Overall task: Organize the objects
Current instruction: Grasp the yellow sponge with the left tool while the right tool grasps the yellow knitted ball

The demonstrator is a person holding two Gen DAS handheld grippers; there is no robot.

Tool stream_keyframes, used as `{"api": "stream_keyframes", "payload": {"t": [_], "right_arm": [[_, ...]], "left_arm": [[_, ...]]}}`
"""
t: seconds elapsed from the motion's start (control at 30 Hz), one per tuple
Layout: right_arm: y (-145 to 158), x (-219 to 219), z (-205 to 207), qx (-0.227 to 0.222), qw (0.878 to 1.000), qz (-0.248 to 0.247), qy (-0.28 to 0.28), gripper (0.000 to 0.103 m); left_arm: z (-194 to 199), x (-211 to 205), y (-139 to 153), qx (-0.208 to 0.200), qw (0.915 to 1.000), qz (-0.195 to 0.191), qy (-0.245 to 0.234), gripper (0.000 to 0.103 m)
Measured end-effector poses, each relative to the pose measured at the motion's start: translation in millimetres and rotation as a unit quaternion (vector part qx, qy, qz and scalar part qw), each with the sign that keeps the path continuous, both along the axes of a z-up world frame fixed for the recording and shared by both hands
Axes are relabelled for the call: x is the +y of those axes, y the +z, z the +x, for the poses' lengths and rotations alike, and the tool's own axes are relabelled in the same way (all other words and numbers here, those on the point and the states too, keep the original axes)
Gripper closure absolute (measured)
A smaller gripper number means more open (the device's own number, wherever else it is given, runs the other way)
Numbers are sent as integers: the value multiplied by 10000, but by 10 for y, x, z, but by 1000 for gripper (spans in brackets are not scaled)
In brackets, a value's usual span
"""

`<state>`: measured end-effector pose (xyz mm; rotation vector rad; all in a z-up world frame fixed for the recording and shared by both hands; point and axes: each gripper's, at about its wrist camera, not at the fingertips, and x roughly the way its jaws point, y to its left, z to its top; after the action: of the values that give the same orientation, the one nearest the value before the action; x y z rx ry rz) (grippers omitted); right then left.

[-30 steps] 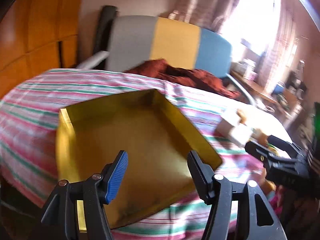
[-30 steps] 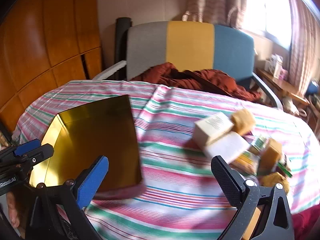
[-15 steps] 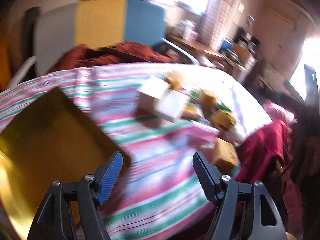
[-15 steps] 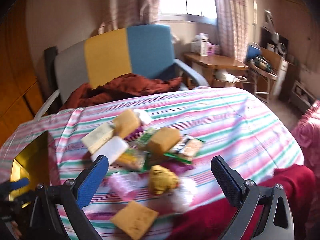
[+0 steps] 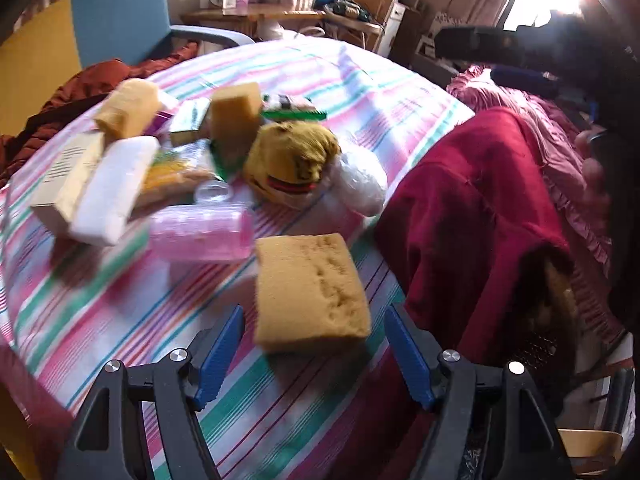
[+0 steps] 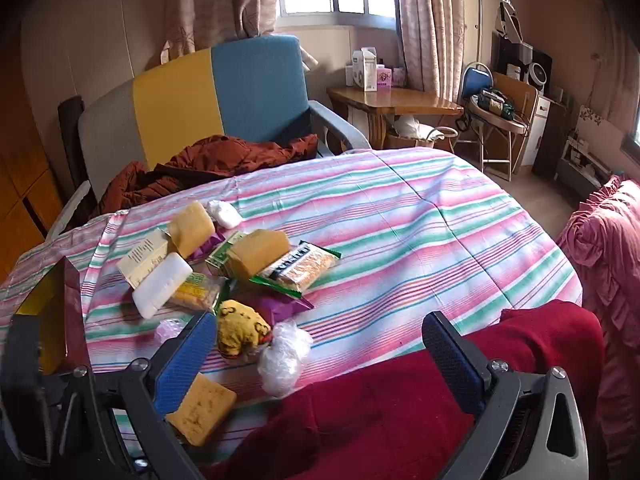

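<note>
A pile of small items lies on the striped tablecloth [image 6: 420,240]: sponges, a cream box [image 6: 142,258], a white bar [image 6: 162,285], snack packets [image 6: 298,266], a yellow plush [image 6: 240,332], a pink plastic jar [image 5: 202,232] and a clear bag [image 6: 282,354]. My left gripper [image 5: 316,350] is open, its fingers on either side of the near end of a tan sponge [image 5: 310,290], not touching it. My right gripper [image 6: 320,360] is open and empty above the table's near edge. The same sponge [image 6: 202,408] lies just beside its left finger [image 6: 182,360]. The gold tray [image 6: 50,312] is at the far left.
A dark red cloth [image 6: 400,400] hangs over the table's near right edge. A chair in grey, yellow and blue [image 6: 208,96] with a rust-coloured garment [image 6: 208,164] stands behind the table. A wooden side table [image 6: 396,100] stands by the window.
Both grippers have swung right, away from the gold tray, to the pile of items. The left gripper has come down around the tan sponge. Both stayed open.
</note>
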<state>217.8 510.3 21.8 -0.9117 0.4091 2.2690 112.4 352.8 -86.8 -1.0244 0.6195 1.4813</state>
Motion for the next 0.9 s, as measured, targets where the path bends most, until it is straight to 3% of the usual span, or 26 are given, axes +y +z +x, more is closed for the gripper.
{"api": "stream_keyframes", "payload": {"t": [0.07, 0.1, 0.3, 0.43, 0.6, 0.73, 0.83, 0.9], "right_arm": [[-47, 26, -12, -110, 9999, -22, 29, 0], [-71, 39, -23, -189, 9998, -42, 78, 0], [-229, 11, -257, -845, 9936, -145, 738, 0], [-304, -100, -531, -1334, 9823, -166, 1307, 2], [-465, -226, -1001, -2028, 9592, -7, 1972, 19], [-743, -197, -1310, -2745, 9379, 34, 2122, 27], [-913, -162, -1400, -3031, 9257, -141, 2259, 55], [-935, -185, -1400, -3023, 9234, -203, 2355, 58]], "left_arm": [[6, 79, -149, -27, 9998, -162, -63, 35], [-6, 81, -201, -28, 9997, -238, -25, 44], [-241, -201, -84, -165, 9993, 175, 286, 45], [-411, -512, 25, -248, 9970, 374, 639, 45], [-507, -786, 102, -308, 9941, 522, 899, 45], [-590, -1043, 147, -361, 9908, 590, 1160, 45], [-639, -1041, 146, -412, 9881, 680, 1320, 45], [-690, -1079, 170, -436, 9858, 751, 1436, 44]]}}
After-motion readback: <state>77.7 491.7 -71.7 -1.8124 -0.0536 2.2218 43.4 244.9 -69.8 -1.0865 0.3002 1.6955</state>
